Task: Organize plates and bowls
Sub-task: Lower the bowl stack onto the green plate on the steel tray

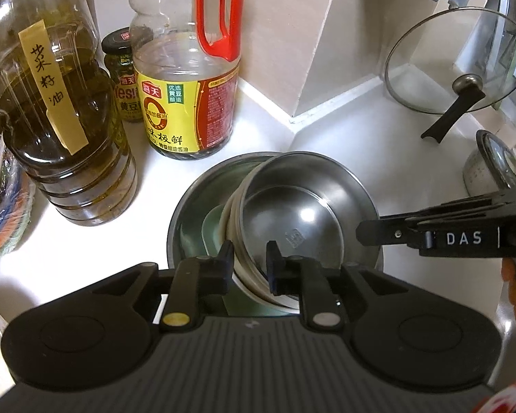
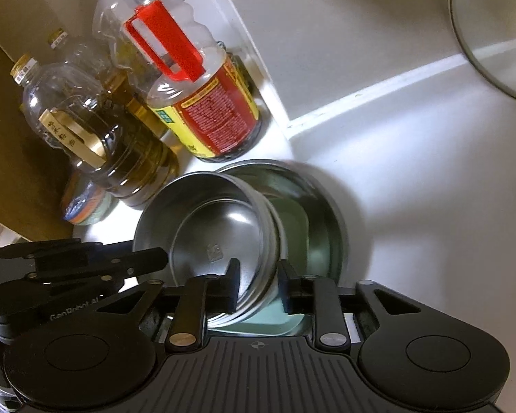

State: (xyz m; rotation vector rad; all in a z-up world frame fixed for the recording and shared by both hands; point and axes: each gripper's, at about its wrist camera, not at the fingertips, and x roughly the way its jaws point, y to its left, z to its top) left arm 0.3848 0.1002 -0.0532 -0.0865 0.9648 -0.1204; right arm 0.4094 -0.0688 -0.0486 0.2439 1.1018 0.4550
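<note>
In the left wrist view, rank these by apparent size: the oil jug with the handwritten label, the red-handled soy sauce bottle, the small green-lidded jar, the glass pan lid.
1. oil jug, though it is nearest the camera
2. soy sauce bottle
3. glass pan lid, farther off, so unsure against the bottle
4. green-lidded jar, partly hidden

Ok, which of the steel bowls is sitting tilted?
The smaller steel bowl, tipped on edge inside the large steel bowl, which sits flat on the white counter.

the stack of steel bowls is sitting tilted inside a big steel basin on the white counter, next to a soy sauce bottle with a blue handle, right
Not quite: the soy sauce bottle's handle is red, not blue, as the left wrist view shows. The rest stands: the stack of steel bowls sits tilted inside the big steel basin on the white counter.
</note>
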